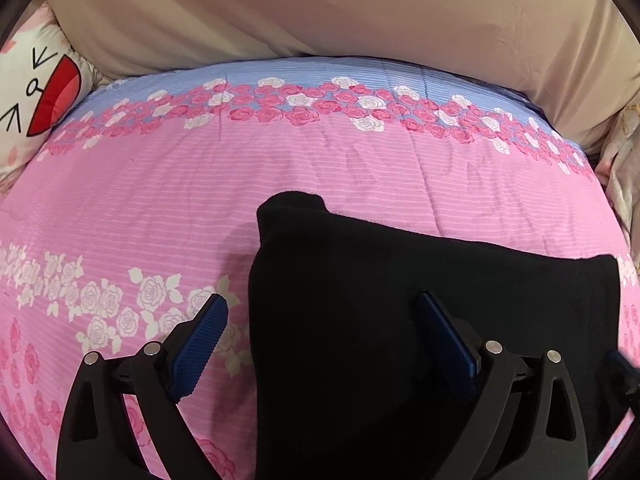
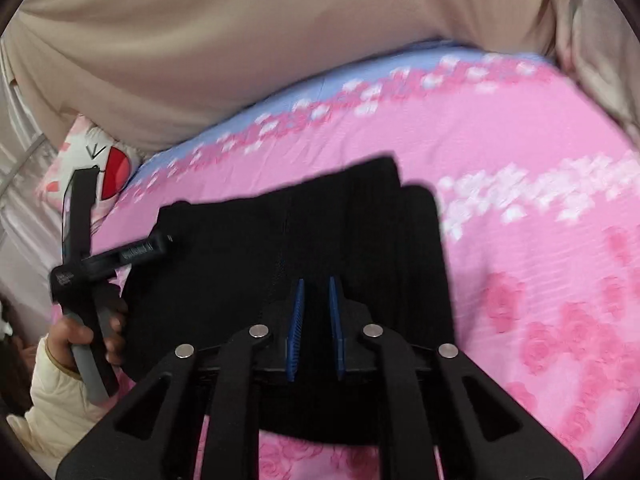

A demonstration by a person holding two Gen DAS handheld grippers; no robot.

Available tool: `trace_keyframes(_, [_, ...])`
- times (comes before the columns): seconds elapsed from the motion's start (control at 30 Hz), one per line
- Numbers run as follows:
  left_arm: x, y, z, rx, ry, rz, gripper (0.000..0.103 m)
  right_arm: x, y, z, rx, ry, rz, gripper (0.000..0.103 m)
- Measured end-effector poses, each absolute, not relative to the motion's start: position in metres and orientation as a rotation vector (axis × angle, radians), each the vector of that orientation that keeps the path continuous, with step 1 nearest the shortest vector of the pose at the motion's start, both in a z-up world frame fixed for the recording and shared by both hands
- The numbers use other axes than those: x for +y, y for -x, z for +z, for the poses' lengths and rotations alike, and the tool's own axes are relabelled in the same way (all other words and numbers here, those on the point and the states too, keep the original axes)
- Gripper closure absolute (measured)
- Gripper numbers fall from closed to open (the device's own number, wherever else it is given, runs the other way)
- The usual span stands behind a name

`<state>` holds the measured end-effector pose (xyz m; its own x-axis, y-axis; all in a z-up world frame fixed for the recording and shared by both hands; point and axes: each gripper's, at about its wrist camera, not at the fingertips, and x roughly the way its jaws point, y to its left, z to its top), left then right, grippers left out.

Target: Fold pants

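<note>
Left wrist view, left to right: cartoon pillow (image 1: 36, 96) at upper left edge, beige blanket (image 1: 320, 12) across the top, pink flowered bedspread (image 1: 160, 200) filling the middle. Black pants (image 1: 360, 300) lie folded in the lower centre to lower right. Left gripper (image 1: 322, 310) spread wide, released. Its left blue pad (image 1: 200, 344) sits over bare bedspread just off the pants' left edge; its right pad (image 1: 448, 336) is over the black cloth. The pants' left edge lies between the pads, but nothing is pinched. Whether the pads touch the fabric is not clear.

Right wrist view, left to right: a hand (image 2: 80, 340) in a cream sleeve (image 2: 52, 400) at lower left holds the left gripper's handle; that gripper (image 2: 110, 210) is seen from the side, with one finger reaching onto the pants' left edge. Cartoon pillow (image 2: 112, 168) is behind it. Pants (image 2: 280, 240) are at centre, stacked in layers, upper edge blurred. Right gripper (image 2: 316, 286) at lower centre is nearly clenched, with a narrow gap between the blue pads (image 2: 296, 332), directly over the black cloth. Cannot tell if fabric is caught in that gap: black on black. Pink bedspread (image 2: 540, 240) at right, blurry.
</note>
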<state>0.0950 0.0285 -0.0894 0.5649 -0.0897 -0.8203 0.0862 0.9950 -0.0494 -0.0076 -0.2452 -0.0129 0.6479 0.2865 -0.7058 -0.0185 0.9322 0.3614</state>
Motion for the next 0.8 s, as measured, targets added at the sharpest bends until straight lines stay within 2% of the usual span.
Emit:
trace_keyframes(0.07, [0.027, -0.095, -0.090, 0.962, 0.000, -0.097, 0.008, -0.229, 0.014, -0.001, 0.831, -0.232, 0.202, 0.080])
trace_keyframes(0.13, [0.027, -0.094, -0.088, 0.962, -0.005, -0.094, 0.008, -0.221, 0.010, -0.015, 0.878, -0.169, 0.200, 0.075])
trace_keyframes(0.2, [0.031, -0.088, -0.081, 0.959, 0.006, -0.112, 0.008, -0.232, 0.015, -0.031, 0.872, -0.211, 0.219, 0.076])
trace_keyframes(0.3, [0.050, -0.061, -0.062, 0.942, 0.043, -0.189, 0.009, -0.254, 0.031, -0.014, 0.856, -0.320, 0.202, 0.068])
trace_keyframes(0.33, [0.057, -0.051, -0.058, 0.942, 0.051, -0.214, 0.009, -0.263, 0.040, -0.006, 0.842, -0.303, 0.163, 0.049])
trace_keyframes(0.37, [0.069, -0.038, -0.055, 0.944, 0.054, -0.232, 0.009, -0.270, 0.046, 0.000, 0.834, -0.298, 0.137, 0.025])
trace_keyframes(0.4, [0.074, -0.033, -0.055, 0.947, 0.053, -0.234, 0.009, -0.278, 0.053, 0.004, 0.824, -0.301, 0.112, 0.018])
trace_keyframes(0.53, [0.099, -0.010, -0.071, 1.027, 0.071, -0.233, 0.009, -0.306, 0.059, 0.000, 0.842, -0.383, 0.114, 0.017])
trace_keyframes(0.73, [0.111, -0.006, -0.087, 1.098, 0.274, -0.293, 0.009, -0.308, 0.039, -0.052, 0.975, -0.588, 0.230, 0.016])
trace_keyframes(0.8, [0.113, -0.008, -0.092, 1.134, 0.350, -0.355, 0.009, -0.303, 0.034, -0.061, 0.993, -0.630, 0.253, 0.013])
